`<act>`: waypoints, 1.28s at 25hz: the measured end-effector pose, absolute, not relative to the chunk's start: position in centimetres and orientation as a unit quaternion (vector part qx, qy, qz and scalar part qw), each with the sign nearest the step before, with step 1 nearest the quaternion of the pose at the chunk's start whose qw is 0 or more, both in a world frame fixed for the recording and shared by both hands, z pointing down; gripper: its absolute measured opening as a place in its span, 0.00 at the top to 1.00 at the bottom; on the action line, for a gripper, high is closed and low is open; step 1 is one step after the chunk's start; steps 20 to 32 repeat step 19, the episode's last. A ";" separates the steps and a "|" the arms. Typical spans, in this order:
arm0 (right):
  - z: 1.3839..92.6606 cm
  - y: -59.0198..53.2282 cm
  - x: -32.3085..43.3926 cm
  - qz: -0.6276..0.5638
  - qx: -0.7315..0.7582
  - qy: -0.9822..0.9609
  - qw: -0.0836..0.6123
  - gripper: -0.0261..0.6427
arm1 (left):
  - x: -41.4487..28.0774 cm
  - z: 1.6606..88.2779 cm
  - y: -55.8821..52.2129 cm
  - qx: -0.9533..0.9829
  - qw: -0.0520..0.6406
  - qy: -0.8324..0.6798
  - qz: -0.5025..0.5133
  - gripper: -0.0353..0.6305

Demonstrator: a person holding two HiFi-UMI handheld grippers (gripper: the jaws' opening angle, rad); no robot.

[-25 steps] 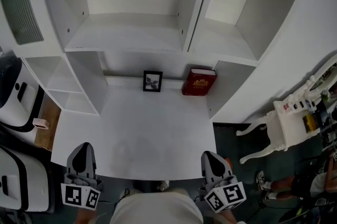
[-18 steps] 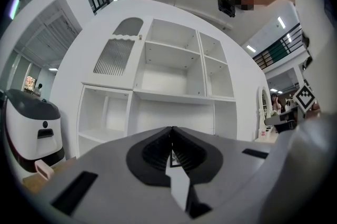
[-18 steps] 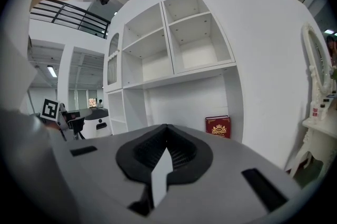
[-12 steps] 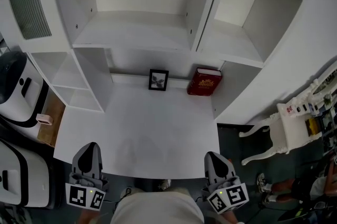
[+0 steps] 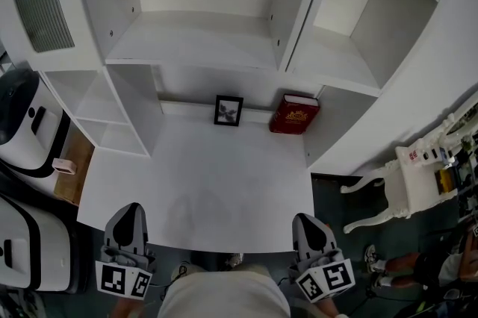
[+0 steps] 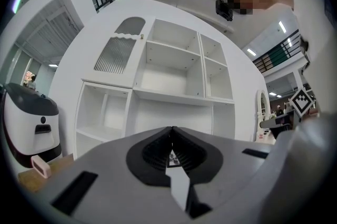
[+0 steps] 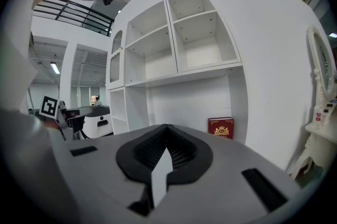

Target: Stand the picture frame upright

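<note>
At the far left, a white machine with dark panels [image 5: 22, 128] is standing on the floor beside the shelving unit [image 5: 202, 40], and a small pink object [image 5: 63, 166] is lying on a wooden surface just beside it. You are holding the left gripper [image 5: 128, 207] low at the near left corner of the counter [image 5: 224, 189], pointing toward the shelves. Its fingers [image 6: 150, 152] are pressing together with nothing between them, as the left gripper view shows. The bare white counter is stretching ahead of you, and both grippers are sitting well apart from anything on it. The picture frame [image 5: 228, 110] is standing upright at the back of the counter, against the rear wall under the middle shelf, its dark border facing you around a pale picture. Just to its right, not touching it, a red book [image 5: 294, 114] with gold print on its cover is standing upright against the same wall, close to the right side panel of the unit. You are holding the right gripper [image 5: 305, 218] at the near right corner of the counter, level with the left one. Its fingers [image 7: 184, 152] are also pressing shut on nothing, and its own view is looking toward the red book. Farther right, an ornate white table [image 5: 403, 173] with curved legs is standing on the dark floor.
</note>
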State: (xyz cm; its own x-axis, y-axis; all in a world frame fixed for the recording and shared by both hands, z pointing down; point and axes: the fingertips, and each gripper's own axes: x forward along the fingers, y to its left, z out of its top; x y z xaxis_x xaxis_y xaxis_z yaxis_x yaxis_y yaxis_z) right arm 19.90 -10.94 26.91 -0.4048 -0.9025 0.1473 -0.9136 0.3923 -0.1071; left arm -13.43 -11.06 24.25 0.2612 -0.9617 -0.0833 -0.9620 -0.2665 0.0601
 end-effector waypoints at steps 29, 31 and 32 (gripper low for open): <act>26.5 -12.7 19.5 0.078 0.546 -0.834 0.019 0.95 | -13.1 25.2 -12.7 -0.795 -0.007 0.603 0.064 0.92; 26.5 -12.7 19.5 0.078 0.546 -0.834 0.019 0.95 | -13.1 25.2 -12.7 -0.795 -0.007 0.603 0.064 0.92; 26.5 -12.7 19.5 0.078 0.546 -0.834 0.019 0.95 | -13.1 25.2 -12.7 -0.795 -0.007 0.603 0.064 0.92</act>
